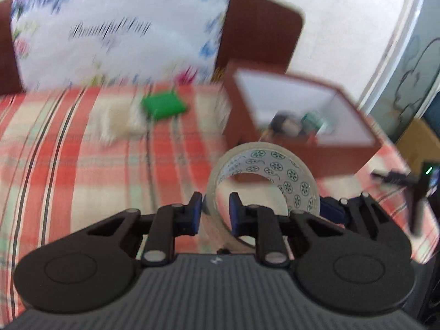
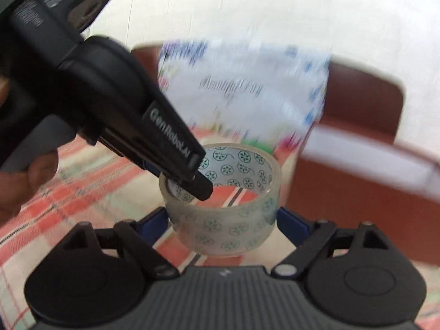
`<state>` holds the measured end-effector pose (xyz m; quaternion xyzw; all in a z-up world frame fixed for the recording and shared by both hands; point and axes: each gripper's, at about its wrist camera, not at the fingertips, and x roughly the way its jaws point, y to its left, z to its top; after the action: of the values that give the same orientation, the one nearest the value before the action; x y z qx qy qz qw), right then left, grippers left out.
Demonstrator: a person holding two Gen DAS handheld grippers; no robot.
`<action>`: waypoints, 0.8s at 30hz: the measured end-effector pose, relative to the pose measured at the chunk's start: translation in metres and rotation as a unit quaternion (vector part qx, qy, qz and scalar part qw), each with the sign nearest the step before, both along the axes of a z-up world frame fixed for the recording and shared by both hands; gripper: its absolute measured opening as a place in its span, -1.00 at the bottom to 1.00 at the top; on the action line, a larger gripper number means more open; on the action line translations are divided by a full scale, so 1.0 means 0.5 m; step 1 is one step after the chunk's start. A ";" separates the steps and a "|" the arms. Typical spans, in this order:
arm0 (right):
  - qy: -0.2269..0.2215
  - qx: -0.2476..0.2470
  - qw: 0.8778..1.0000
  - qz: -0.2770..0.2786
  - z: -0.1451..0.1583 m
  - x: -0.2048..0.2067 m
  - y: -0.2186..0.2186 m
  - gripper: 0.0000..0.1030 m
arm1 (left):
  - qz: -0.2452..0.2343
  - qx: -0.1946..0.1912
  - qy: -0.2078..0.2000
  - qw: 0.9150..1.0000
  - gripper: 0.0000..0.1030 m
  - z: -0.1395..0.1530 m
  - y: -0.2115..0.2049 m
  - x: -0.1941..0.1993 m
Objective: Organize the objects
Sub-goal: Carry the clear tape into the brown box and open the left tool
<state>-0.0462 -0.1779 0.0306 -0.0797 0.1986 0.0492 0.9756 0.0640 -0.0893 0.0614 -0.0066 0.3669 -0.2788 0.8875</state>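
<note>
Tape roll (image 1: 264,181), clear with a green-flower printed core, held up above a red, white and green plaid cloth (image 1: 68,159). Clamped by the left gripper (image 1: 216,211) across its wall: one blue pad (image 1: 195,211) outside the ring, the other inside the hole. Seen from the right wrist camera as a ring lying roughly level (image 2: 222,211), hole up, with the left gripper (image 2: 192,178) reaching in from upper left and one black fingertip poking down through the hole. Flanked there by the right gripper (image 2: 222,222), blue pads (image 2: 290,224) spread to either side of the roll's outer wall; too blurred to tell whether touching it or just beside it, so closure on the roll not determinable.

Beyond the roll in the left view: a brown open box (image 1: 302,126) with white inner walls, a few small blurred items at its bottom, standing on the plaid cloth. Well left of the box, a green flat block (image 1: 165,104) on the cloth, beside a pale fuzzy patch. Behind all of it, a white floral-printed cloth (image 1: 118,33) with blurred script lettering, draped over a brown backrest (image 1: 261,30). Heavy motion blur across both views.
</note>
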 end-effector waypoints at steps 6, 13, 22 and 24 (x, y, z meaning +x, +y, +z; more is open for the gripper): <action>-0.104 -0.046 0.991 -0.076 0.097 0.031 -0.120 0.73 | -0.059 -0.017 -0.072 0.996 -0.56 0.113 -0.171 0.049; -0.044 0.000 0.987 -0.156 0.080 0.113 -0.339 0.73 | -0.112 0.000 -0.025 0.993 -0.56 0.057 -0.394 0.137; -0.020 0.056 0.977 -0.206 0.030 0.102 -0.457 0.88 | -0.111 0.018 0.001 0.994 -0.29 -0.021 -0.463 0.158; -0.035 0.064 0.974 -0.216 0.026 0.073 -0.456 0.87 | -0.106 0.012 -0.001 0.994 -0.29 -0.019 -0.450 0.151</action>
<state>-0.0099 -0.4060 0.0438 0.0262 0.1735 -0.1533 0.9725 0.1394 -0.3145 0.0517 0.0429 0.3684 -0.3667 0.8532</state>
